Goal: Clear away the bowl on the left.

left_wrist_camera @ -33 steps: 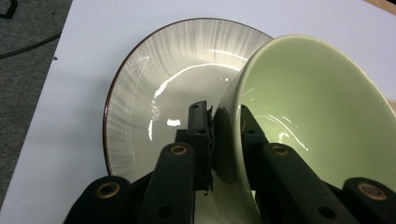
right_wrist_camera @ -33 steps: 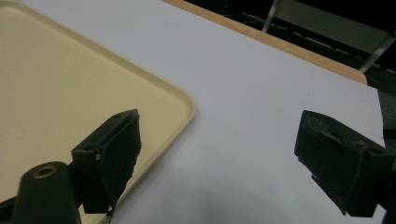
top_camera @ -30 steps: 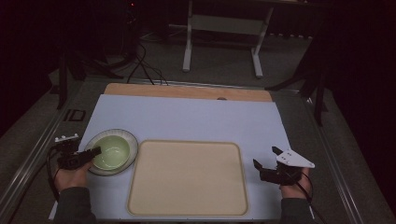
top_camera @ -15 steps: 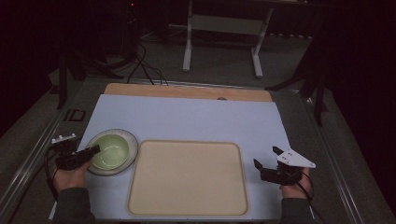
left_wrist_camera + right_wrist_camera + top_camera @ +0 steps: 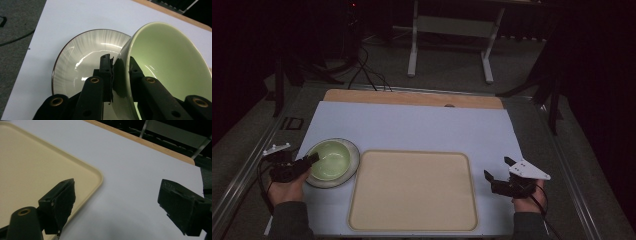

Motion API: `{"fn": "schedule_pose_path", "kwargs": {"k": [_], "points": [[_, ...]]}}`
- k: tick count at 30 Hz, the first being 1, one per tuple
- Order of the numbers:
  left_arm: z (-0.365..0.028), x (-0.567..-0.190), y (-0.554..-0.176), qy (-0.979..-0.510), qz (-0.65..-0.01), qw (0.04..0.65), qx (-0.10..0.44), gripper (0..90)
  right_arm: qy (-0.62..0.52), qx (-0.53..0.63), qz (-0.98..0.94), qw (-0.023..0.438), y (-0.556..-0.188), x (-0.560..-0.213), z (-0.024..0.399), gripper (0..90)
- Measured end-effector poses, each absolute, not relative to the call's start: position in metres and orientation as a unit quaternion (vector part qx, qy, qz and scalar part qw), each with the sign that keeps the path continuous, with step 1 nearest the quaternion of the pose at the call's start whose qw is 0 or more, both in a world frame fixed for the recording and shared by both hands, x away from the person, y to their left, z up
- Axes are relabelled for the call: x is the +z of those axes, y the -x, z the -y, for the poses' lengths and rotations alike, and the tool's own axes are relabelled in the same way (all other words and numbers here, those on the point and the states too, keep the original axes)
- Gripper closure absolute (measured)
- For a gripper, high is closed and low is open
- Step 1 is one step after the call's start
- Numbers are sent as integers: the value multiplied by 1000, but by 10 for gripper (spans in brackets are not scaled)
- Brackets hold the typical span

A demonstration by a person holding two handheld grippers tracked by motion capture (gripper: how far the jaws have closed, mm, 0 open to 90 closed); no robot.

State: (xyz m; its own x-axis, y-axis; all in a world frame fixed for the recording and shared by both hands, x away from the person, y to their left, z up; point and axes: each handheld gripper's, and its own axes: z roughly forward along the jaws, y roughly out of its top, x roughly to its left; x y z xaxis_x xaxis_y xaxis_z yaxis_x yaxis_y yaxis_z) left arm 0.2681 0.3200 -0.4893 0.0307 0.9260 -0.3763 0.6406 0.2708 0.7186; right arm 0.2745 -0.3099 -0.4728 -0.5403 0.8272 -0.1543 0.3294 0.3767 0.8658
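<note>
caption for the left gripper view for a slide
Left gripper shut on the rim of a green bowl, tilted over a white plate.

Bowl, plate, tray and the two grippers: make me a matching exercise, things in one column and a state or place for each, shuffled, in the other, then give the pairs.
Things:
1. green bowl
2. plate
3. tray
4. right gripper

States or places:
A. jaws wide apart over the white table cover, nothing between them
B. beige, bare, in the middle of the table
C. its rim pinched between the jaws of the left gripper
D. striped, dark-rimmed, under the bowl

Pairs: 1-C, 2-D, 3-B, 4-A
</note>
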Motion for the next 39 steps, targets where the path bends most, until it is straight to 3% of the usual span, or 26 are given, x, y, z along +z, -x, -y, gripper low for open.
{"fn": "schedule_pose_path", "kwargs": {"k": [39], "points": [[-297,-474,-264,-594,-638,460,167,802,-374,416,-771,303,-274,-472,312,140]]}}
